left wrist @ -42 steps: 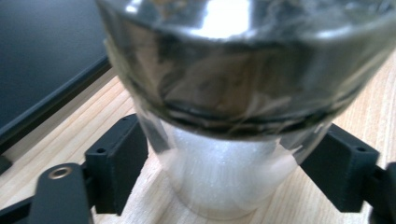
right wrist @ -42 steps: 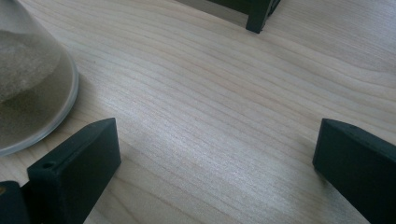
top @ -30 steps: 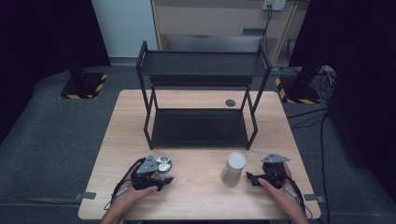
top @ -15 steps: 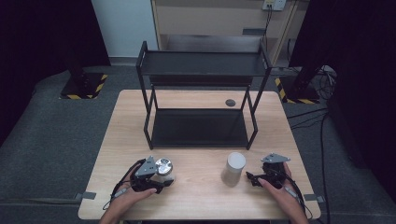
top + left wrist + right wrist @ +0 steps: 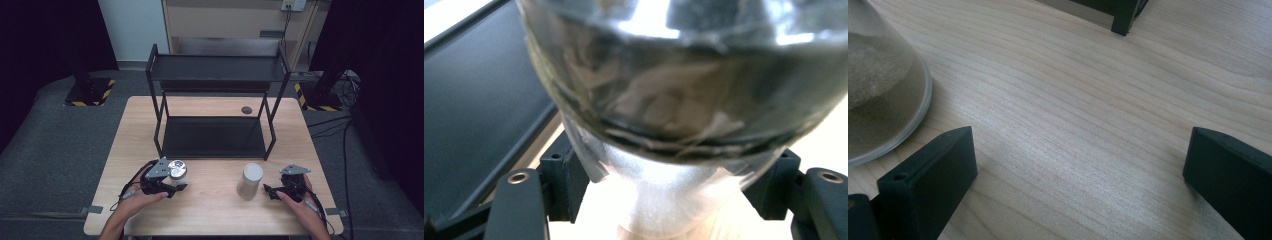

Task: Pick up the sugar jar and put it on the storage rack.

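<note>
Surrounding everything, grey carpet (image 5: 55,150) and dark curtains; pale wooden desk (image 5: 215,210) carries a black two-tier rack (image 5: 215,100); white jar (image 5: 250,179) stands near the open right gripper (image 5: 270,191); left gripper (image 5: 176,186) clamps a silver-lidded jar (image 5: 177,169) at the near left.

Even overhead light falls on the pale wooden tabletop (image 5: 215,200) in the high view, while the floor around it sinks into near black at both side edges. The black metal two-tier shelf (image 5: 215,75) casts only soft shadow. In the left gripper view, the clear glass jar with a shiny silver lid (image 5: 674,100) is blurred, with white glare along the top; the right gripper view is sharp
</note>
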Demonstrator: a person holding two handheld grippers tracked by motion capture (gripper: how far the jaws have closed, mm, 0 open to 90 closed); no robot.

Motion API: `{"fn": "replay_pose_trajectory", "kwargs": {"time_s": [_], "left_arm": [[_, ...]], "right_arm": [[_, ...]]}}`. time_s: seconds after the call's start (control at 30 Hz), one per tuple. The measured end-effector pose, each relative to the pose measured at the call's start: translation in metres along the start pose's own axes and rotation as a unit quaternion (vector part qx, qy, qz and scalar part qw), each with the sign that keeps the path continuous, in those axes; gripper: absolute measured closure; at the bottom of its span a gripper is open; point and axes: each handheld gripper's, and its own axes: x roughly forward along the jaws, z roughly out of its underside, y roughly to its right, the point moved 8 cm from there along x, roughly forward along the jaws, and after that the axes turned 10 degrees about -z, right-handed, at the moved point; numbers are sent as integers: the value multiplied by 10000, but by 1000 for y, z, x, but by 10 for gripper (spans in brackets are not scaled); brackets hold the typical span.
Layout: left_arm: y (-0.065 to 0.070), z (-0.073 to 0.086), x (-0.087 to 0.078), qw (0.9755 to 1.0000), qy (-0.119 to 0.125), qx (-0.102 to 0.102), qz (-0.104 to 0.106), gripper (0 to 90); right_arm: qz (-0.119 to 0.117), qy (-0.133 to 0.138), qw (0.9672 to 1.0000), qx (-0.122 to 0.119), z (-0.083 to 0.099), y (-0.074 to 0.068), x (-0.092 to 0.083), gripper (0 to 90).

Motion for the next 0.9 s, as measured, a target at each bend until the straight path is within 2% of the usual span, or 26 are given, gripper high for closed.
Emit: {"fn": "replay_pose_trajectory", "kwargs": {"time_s": [0.23, 0.6, 0.9], "left_arm": [[-16, -7, 5, 10000, 15, -37, 1, 299], [-34, -41, 1, 9996, 132, 256, 34, 299], [-45, -55, -5, 9995, 167, 270, 0, 300]], "right_arm": [[-1, 1, 10000, 0, 0, 0, 0, 12], [1, 1, 10000, -1, 0, 0, 0, 12], [0, 1, 10000, -2, 0, 0, 0, 12]]}}
